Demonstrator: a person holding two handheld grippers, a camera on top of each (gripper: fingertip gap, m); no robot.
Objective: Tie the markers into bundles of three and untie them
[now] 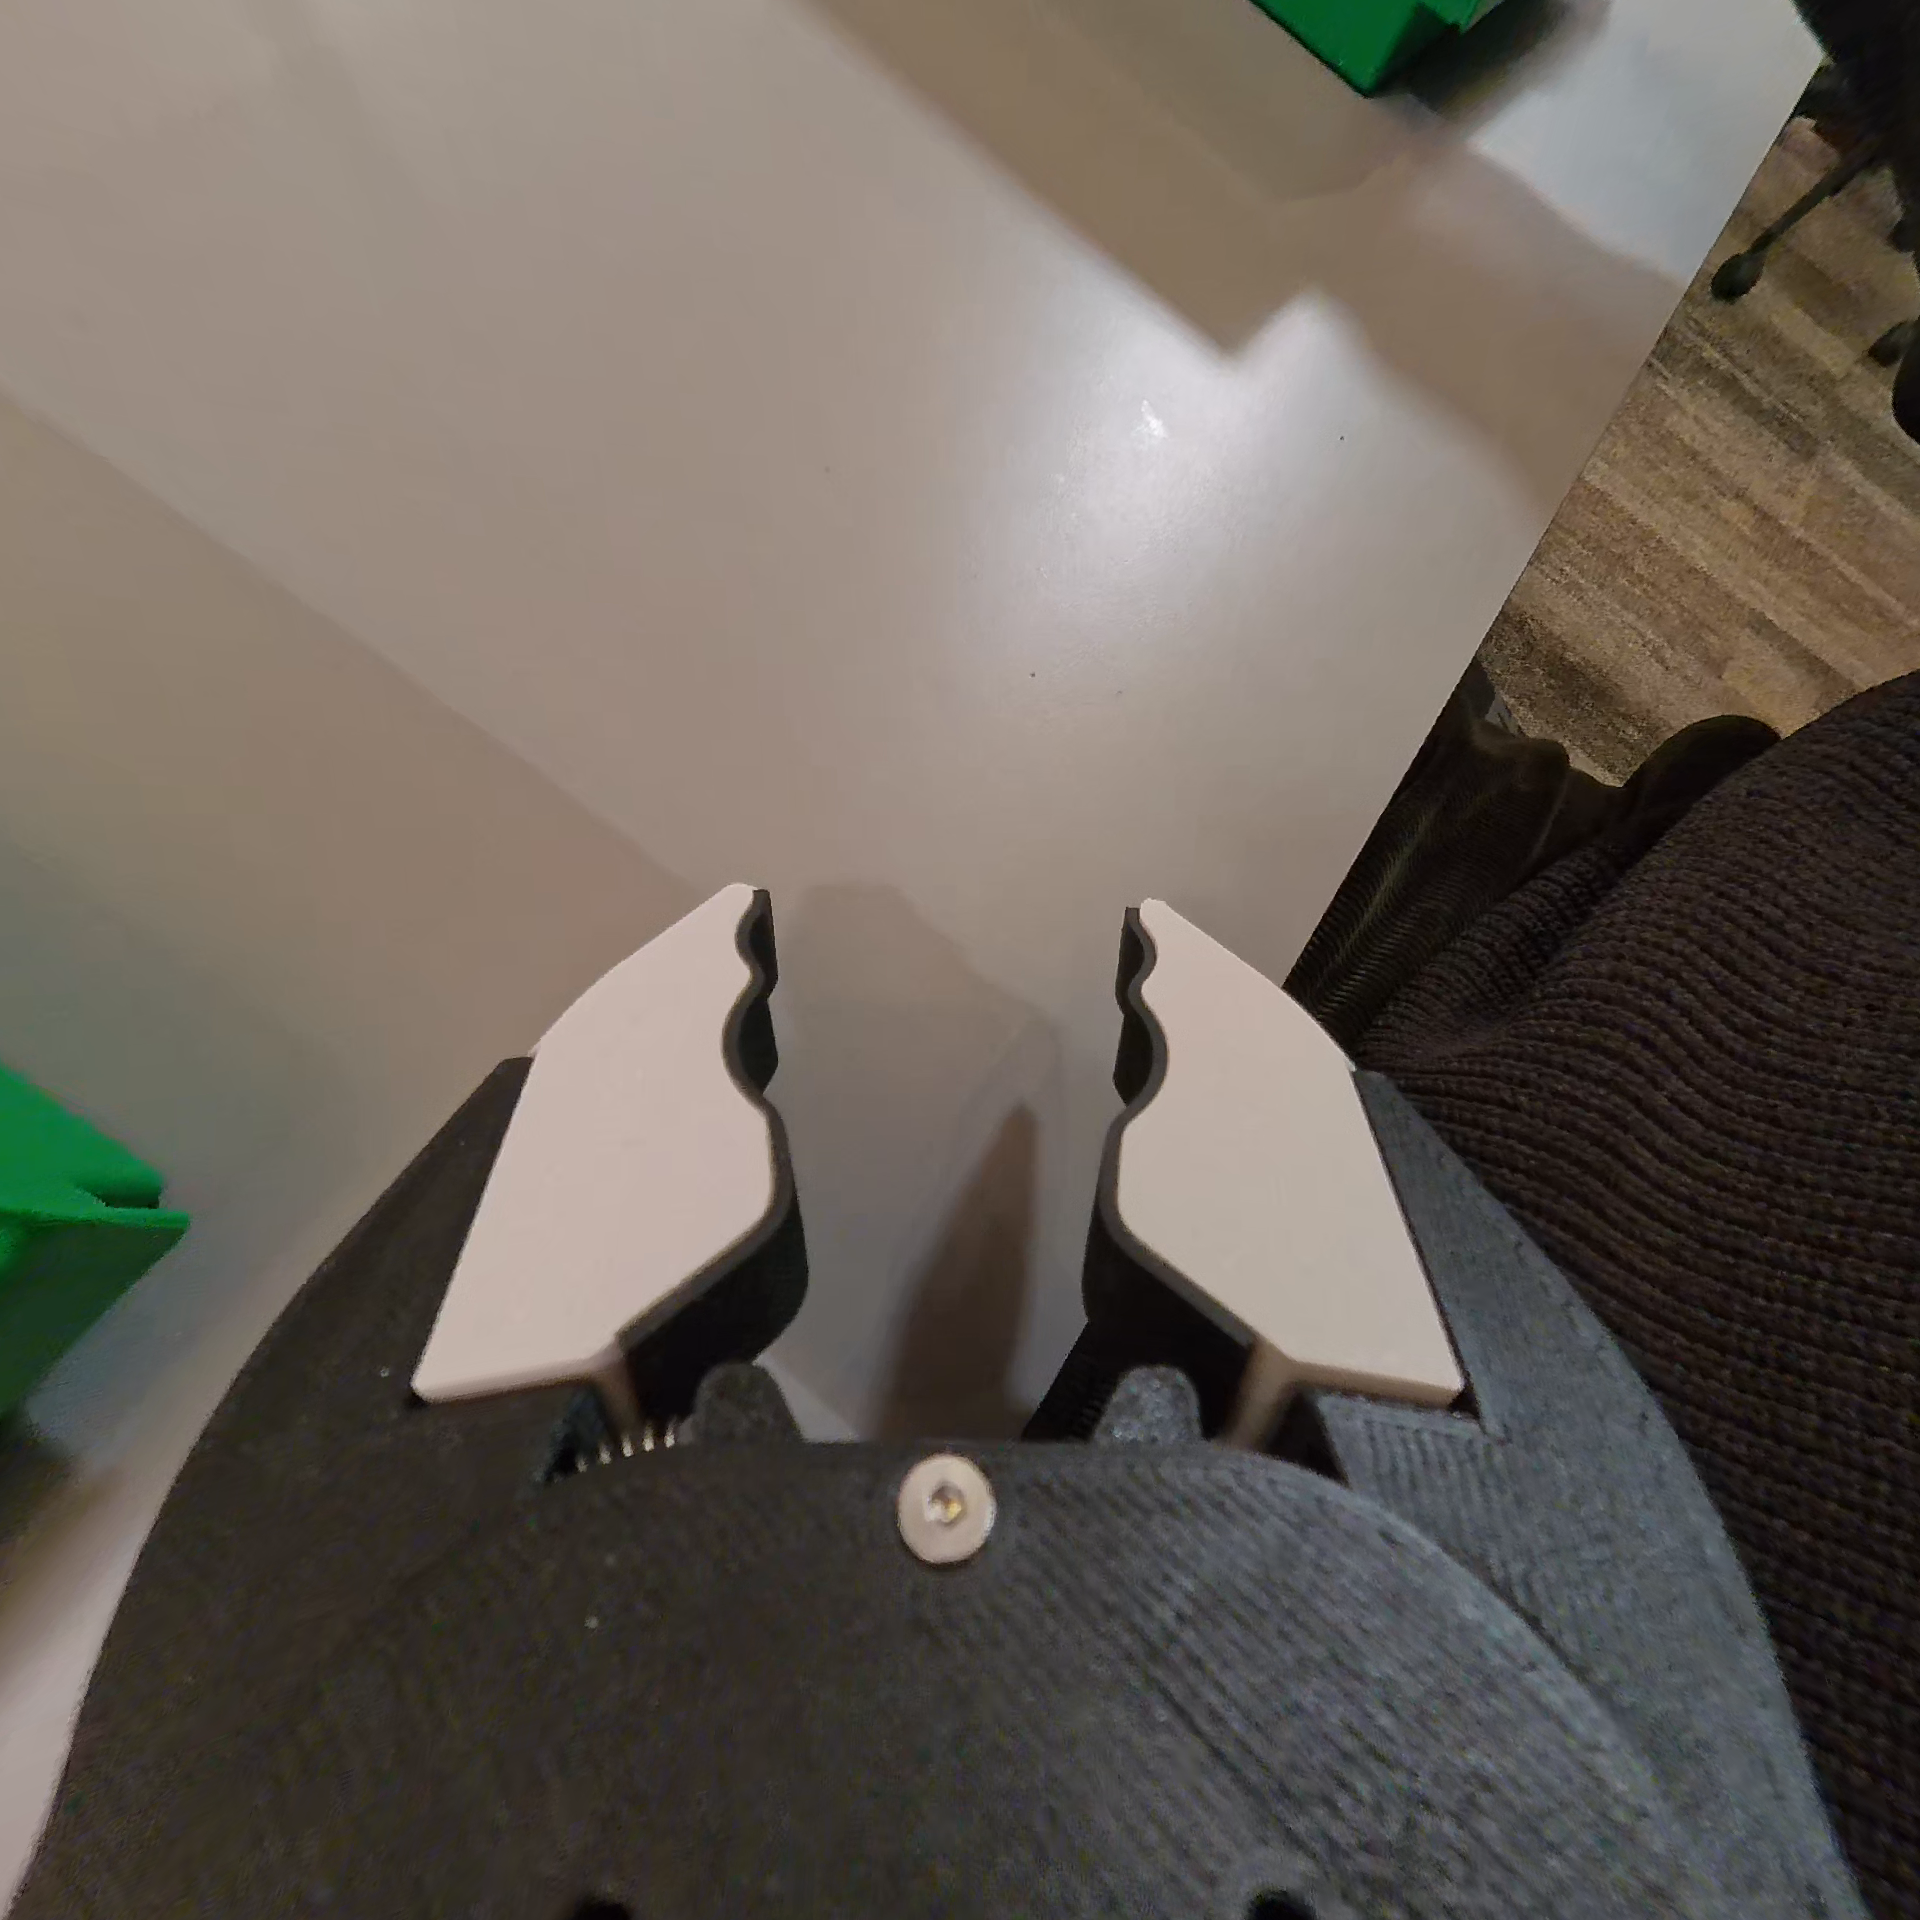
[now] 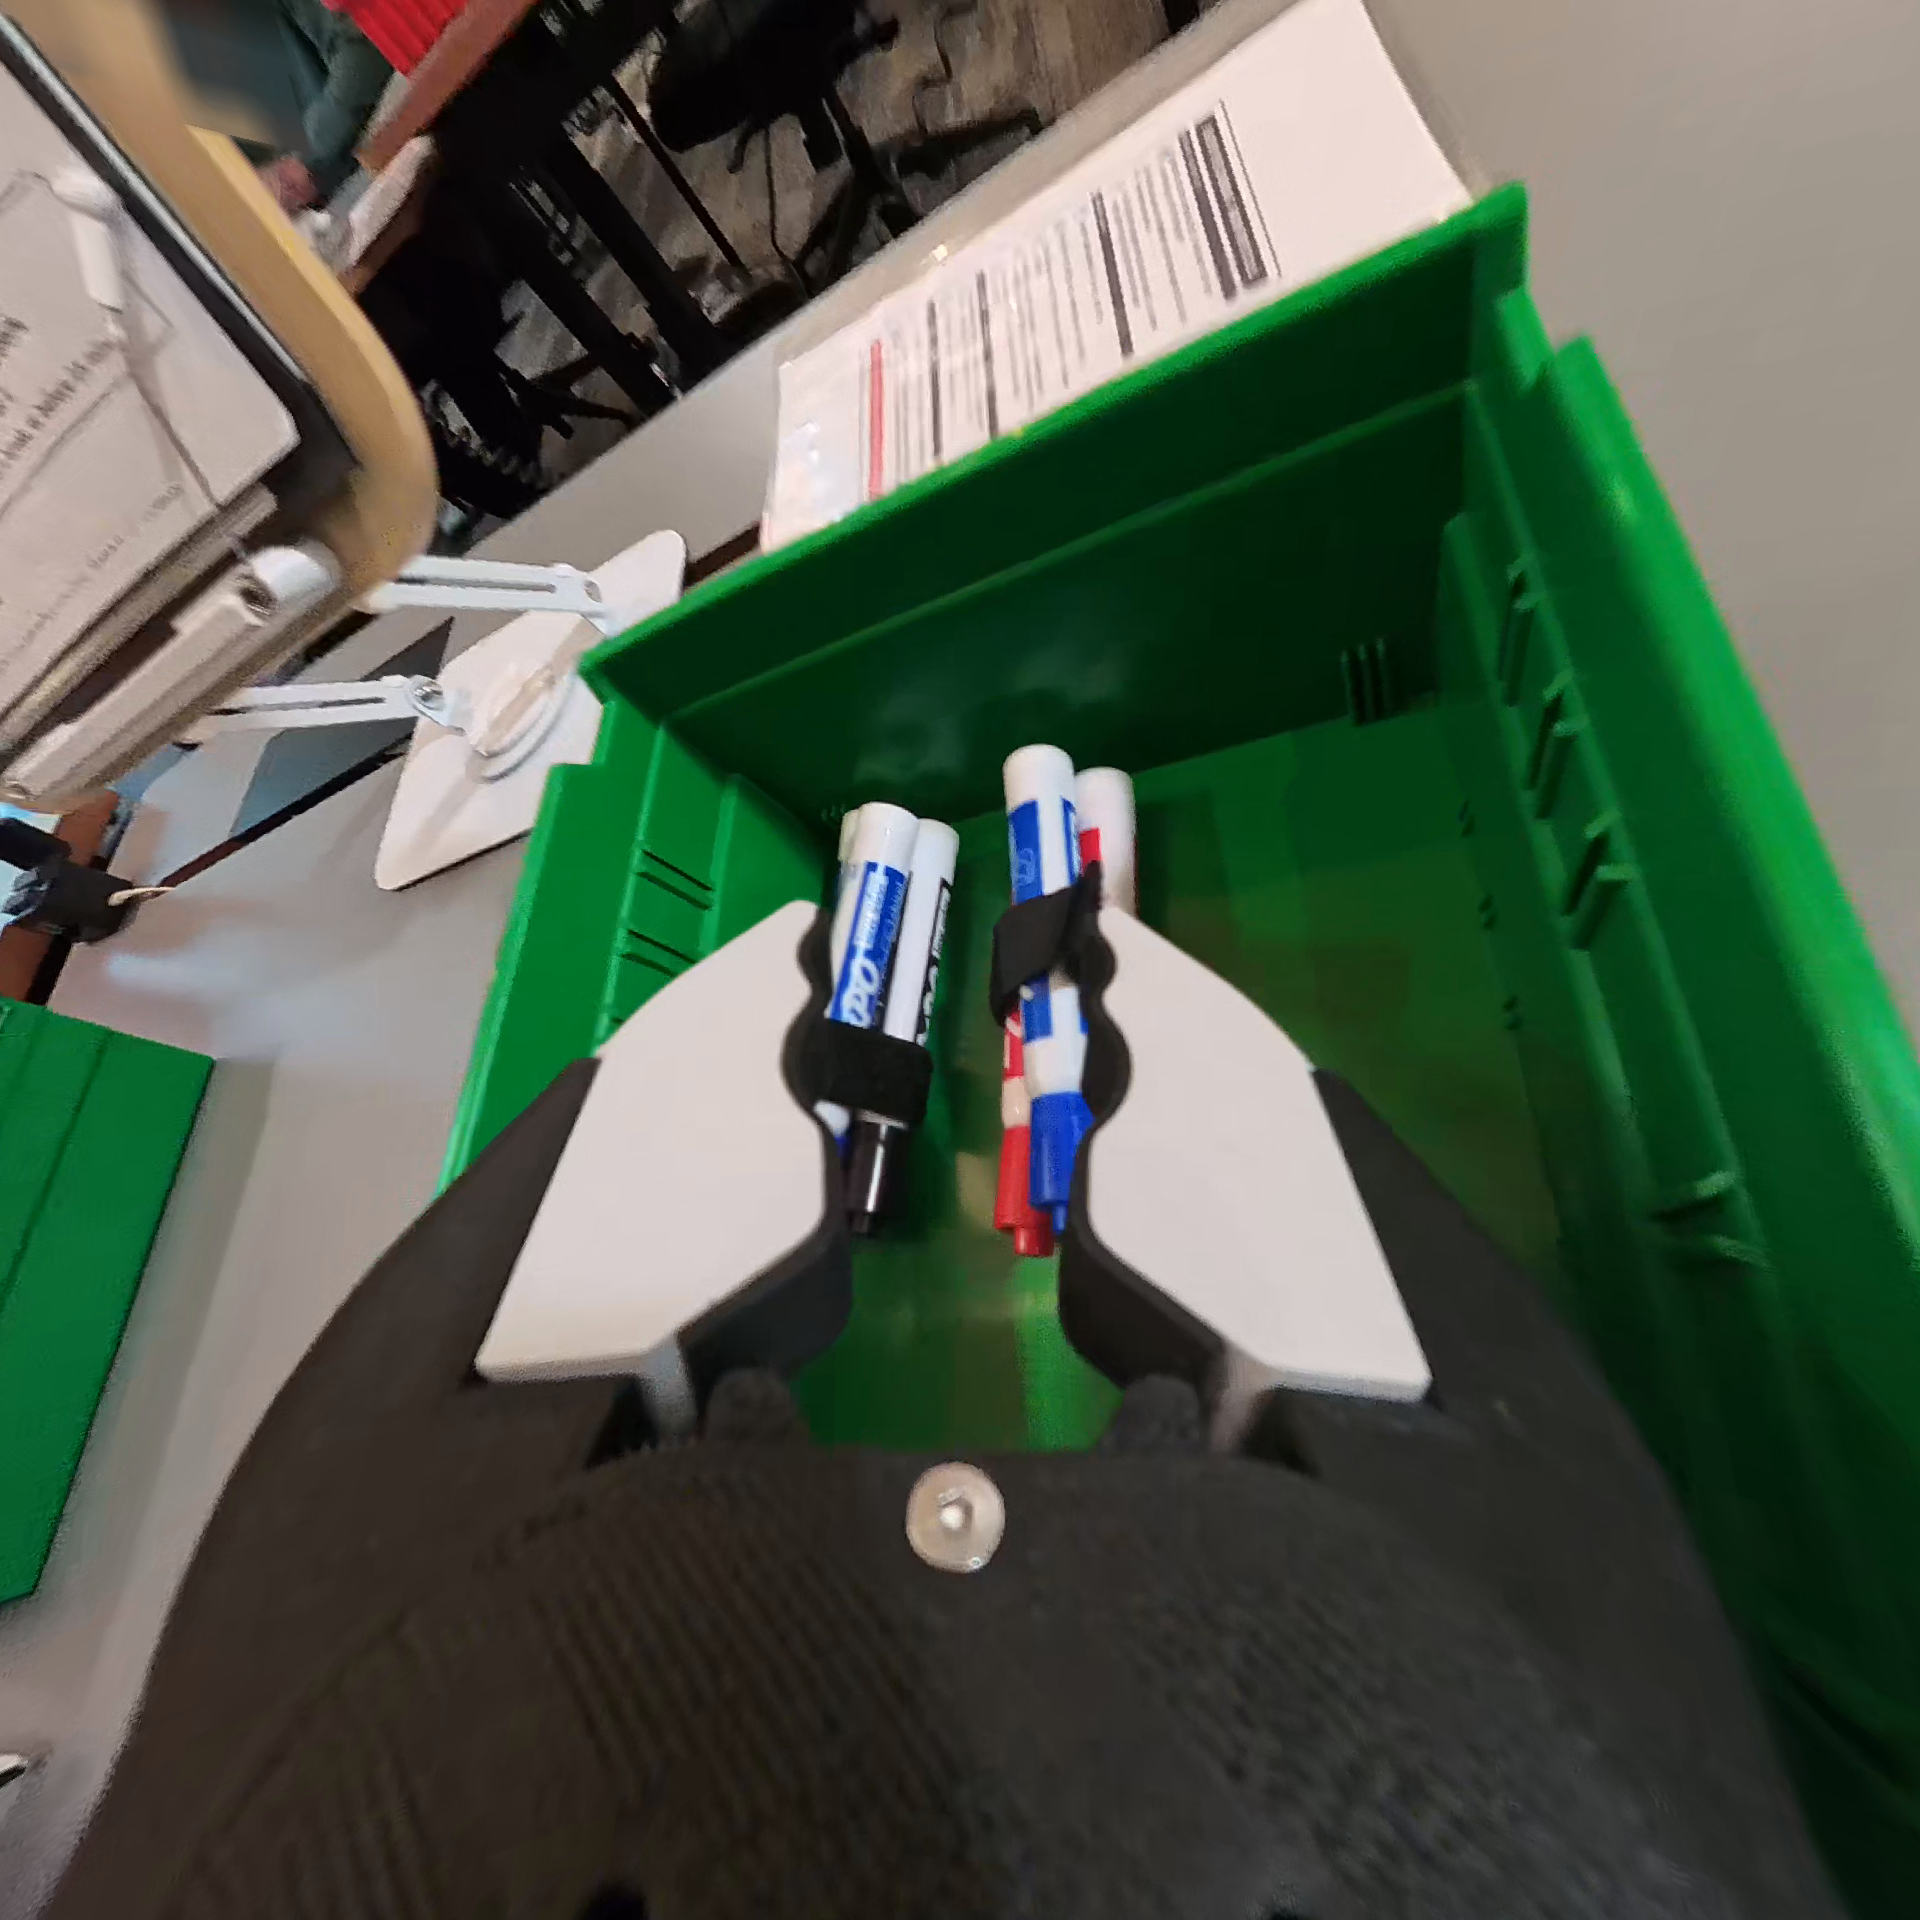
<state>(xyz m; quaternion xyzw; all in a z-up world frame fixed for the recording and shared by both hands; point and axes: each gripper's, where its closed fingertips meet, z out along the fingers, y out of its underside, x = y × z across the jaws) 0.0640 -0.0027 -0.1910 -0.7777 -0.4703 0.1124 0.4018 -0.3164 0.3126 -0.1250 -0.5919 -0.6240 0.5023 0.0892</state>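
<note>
Two bundles of whiteboard markers lie side by side on the floor of a green bin [image 2: 1351,582], each bound by a black strap. The left bundle [image 2: 888,935] shows at least two markers, one with blue print and one with black; the right bundle [image 2: 1049,997] shows blue and red caps. The right gripper [image 2: 958,914] hangs over them, jaws apart, gripping nothing. Another green bin [image 2: 73,1247] stands to its left, and a printed sheet [image 2: 1039,301] lies behind the bin. The left gripper [image 1: 948,904] is spread wide over the bare grey table [image 1: 727,520], empty. Wood-look flooring [image 1: 1714,540] lies beyond the table edge.
</note>
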